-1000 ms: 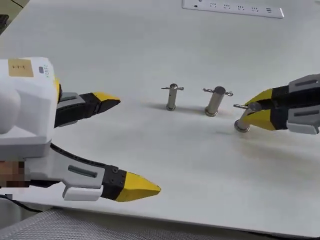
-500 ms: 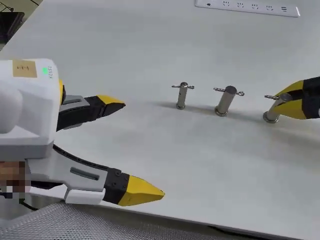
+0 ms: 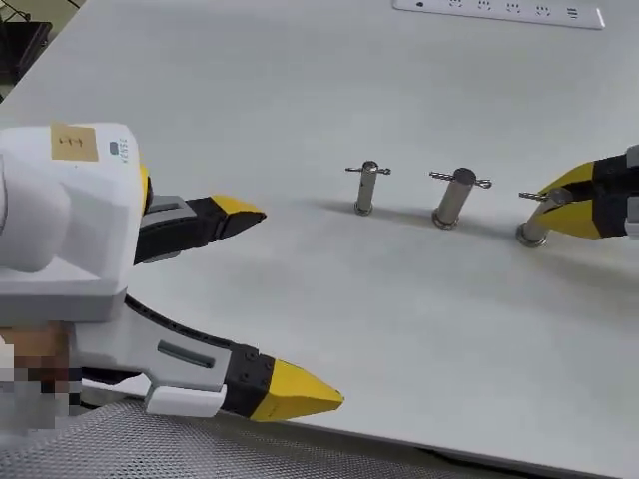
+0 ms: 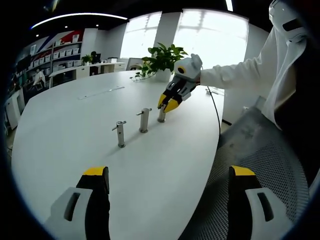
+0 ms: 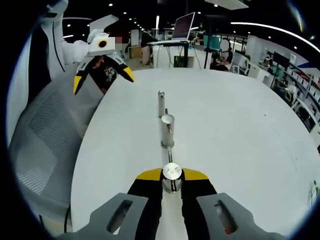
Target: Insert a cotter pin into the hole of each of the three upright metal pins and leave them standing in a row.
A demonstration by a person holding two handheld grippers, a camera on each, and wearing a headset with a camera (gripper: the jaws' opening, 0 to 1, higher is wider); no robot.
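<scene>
Three upright metal pins stand in a row on the white table (image 3: 300, 90): the left pin (image 3: 366, 190), the middle pin (image 3: 454, 198) and the right pin (image 3: 536, 222), each with a cotter pin through its top. My right gripper (image 3: 571, 200) is shut on the right pin (image 5: 172, 176), whose foot rests on the table and which leans slightly. The other two pins (image 5: 167, 130) line up beyond it. My left gripper (image 3: 285, 299) is open, low and to the left, well apart from the row (image 4: 144, 120), with nothing between its jaws (image 4: 167, 175).
A white power strip (image 3: 499, 8) lies at the table's far edge. A grey mesh chair (image 3: 150, 449) sits below the near edge. A potted plant (image 4: 160, 55) stands at the table's far end, behind the right gripper (image 4: 172, 97).
My right gripper has carried the right pin away from the middle pin, to the right and into line with the others, and it now stands more upright. The left gripper stayed open.
</scene>
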